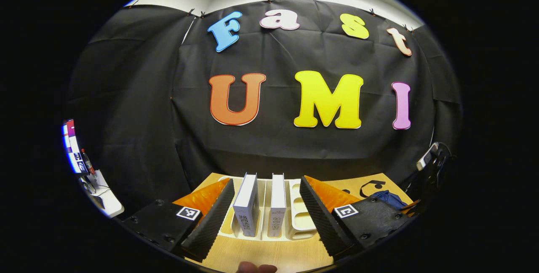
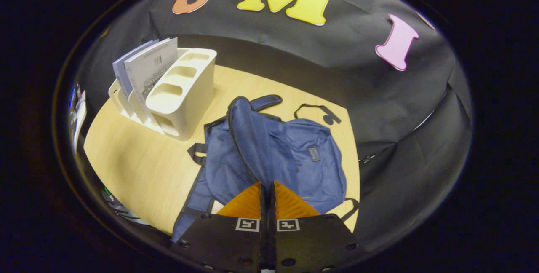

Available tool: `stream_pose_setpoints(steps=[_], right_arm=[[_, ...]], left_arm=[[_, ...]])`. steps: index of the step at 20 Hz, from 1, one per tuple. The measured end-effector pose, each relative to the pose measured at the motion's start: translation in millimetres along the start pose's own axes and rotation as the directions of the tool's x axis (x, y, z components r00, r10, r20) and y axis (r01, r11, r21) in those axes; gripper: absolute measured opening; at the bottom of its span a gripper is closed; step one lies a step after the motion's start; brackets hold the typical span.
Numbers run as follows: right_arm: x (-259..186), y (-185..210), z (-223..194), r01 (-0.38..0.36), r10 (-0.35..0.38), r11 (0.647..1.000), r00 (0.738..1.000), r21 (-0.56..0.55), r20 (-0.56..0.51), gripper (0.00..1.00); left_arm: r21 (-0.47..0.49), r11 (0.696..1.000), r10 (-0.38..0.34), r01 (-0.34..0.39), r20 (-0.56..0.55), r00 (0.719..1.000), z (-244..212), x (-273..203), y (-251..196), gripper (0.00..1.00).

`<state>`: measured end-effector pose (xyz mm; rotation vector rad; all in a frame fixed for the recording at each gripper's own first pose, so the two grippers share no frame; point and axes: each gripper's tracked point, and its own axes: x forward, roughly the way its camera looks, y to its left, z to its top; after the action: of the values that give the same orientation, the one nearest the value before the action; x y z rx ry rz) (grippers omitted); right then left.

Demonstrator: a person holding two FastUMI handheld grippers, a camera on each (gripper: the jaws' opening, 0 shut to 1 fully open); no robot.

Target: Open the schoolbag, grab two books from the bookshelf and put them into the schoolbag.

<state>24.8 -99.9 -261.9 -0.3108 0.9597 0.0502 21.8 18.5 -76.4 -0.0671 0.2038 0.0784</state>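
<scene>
Two white books (image 1: pixel 246 205) (image 1: pixel 277 204) stand upright, spines toward me, in a white rack (image 1: pixel 301 218) on the wooden table. My left gripper (image 1: pixel 267 218) is open just in front of them, a finger on either side and nothing between. In the right gripper view the blue schoolbag (image 2: pixel 294 155) lies on the table to the right of the rack (image 2: pixel 185 96), where the books (image 2: pixel 151 70) lean. My right gripper (image 2: pixel 268 183) is shut on the schoolbag's fabric at the near end of its zipper line, and the cloth is drawn up to the fingertips.
A black strap (image 2: pixel 316 111) lies on the table (image 2: pixel 139 163) behind the bag. A white side desk (image 1: pixel 105 199) with a screen and a bottle (image 1: pixel 87 161) stands far left. A device on a stand (image 1: pixel 429 157) is at the right. A fingertip (image 1: pixel 257 268) shows at the bottom edge.
</scene>
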Motion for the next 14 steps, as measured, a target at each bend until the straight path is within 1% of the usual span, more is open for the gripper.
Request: stream_pose_setpoints(steps=[2,5,11,14], right_arm=[[-4.2,-20.6,8.9,0.021,-0.021,1.0,1.0,-0.006,0.012,0.0],[-4.6,-45.5,16.9,0.04,-0.04,0.999,0.999,0.016,0.021,0.0],[0.1,-81.1,14.9,0.054,-0.055,0.998,0.998,0.038,0.026,0.0],[3.2,-98.8,14.3,0.062,-0.064,0.997,0.998,0.053,0.029,0.0]], left_arm=[[0.0,1.0,-0.014,0.014,-0.017,1.0,-2.6,4.9,-5.6,0.99],[-0.018,0.999,-0.032,0.031,-0.051,0.998,-6.1,13.3,-13.6,0.99],[-0.006,0.999,-0.053,0.052,-0.113,0.992,-8.4,31.9,-26.5,0.99],[-0.022,0.997,-0.073,0.07,-0.16,0.984,-10.8,40.7,-34.0,0.99]])
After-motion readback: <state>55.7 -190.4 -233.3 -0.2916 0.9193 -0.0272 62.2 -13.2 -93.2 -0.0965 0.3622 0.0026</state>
